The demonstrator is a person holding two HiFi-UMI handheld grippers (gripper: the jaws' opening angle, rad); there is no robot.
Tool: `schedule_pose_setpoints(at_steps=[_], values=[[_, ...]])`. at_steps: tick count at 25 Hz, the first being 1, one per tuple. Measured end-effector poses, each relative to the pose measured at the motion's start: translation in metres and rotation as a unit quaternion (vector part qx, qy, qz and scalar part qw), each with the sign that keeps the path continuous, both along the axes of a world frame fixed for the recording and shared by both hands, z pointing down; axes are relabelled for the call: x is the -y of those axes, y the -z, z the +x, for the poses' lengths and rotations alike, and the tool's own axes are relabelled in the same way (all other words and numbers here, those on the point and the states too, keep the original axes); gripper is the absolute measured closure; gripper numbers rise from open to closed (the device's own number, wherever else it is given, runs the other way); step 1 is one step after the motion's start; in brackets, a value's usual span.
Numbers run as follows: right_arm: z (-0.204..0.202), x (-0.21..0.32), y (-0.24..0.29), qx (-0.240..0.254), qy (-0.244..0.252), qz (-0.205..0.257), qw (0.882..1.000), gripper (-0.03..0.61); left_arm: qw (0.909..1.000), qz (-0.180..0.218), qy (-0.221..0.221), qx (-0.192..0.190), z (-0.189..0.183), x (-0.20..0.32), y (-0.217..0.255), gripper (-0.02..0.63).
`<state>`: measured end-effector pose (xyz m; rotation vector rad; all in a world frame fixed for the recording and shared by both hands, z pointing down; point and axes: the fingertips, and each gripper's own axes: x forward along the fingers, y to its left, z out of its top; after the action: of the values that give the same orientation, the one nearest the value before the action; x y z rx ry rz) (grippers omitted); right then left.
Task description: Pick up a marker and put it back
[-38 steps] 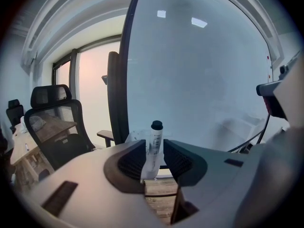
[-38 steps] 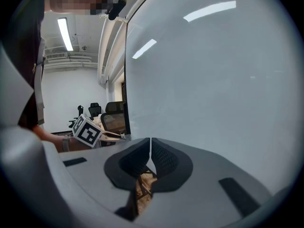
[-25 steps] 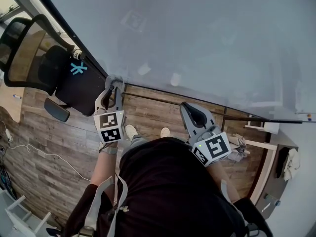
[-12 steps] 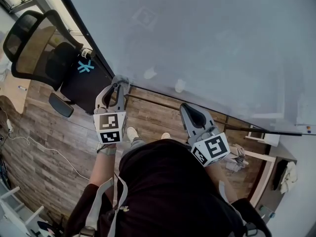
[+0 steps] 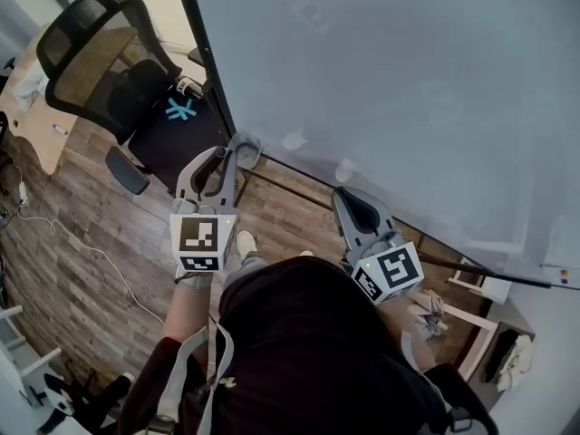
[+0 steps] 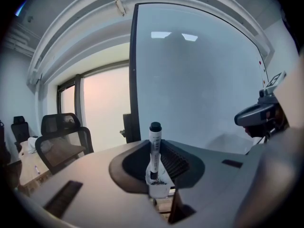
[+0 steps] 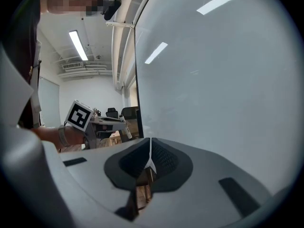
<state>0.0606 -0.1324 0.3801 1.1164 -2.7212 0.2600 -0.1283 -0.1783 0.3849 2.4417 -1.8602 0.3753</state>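
Observation:
A white marker (image 6: 155,151) with a black cap stands upright between the jaws of my left gripper (image 6: 156,164), which is shut on its lower body. In the head view the left gripper (image 5: 225,155) is raised in front of the whiteboard's (image 5: 408,80) lower left corner; the marker itself is hard to make out there. From the right gripper view, the marker (image 7: 127,129) sticks out of the left gripper (image 7: 107,125). My right gripper (image 5: 350,201) is held lower, near the board's bottom edge, its jaws shut on nothing (image 7: 150,158).
A black mesh office chair (image 5: 109,71) stands left of the board on the wooden floor (image 5: 100,234). A desk edge (image 5: 32,120) and a loose cable (image 5: 82,243) lie further left. A white stand or stool (image 5: 480,288) sits at the lower right.
The left gripper has risen with the marker, from the board's bottom edge up in front of its surface. The right gripper has shifted only slightly. The head view has swung, bringing the chair closer in.

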Motion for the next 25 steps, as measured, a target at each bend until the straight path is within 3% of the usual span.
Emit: schedule_pose_setpoints(at_steps=[13,25], values=[[-0.059,-0.002,0.008,0.010,0.109,0.012,0.994,0.557,0.9951,0.076,0.061,0.018,-0.037,-0.056,0.051,0.541],[-0.108,-0.025,0.011,0.009,0.198,0.013,0.980,0.557,0.9865,0.053,0.154,0.016,-0.077,-0.123,0.048,0.541]])
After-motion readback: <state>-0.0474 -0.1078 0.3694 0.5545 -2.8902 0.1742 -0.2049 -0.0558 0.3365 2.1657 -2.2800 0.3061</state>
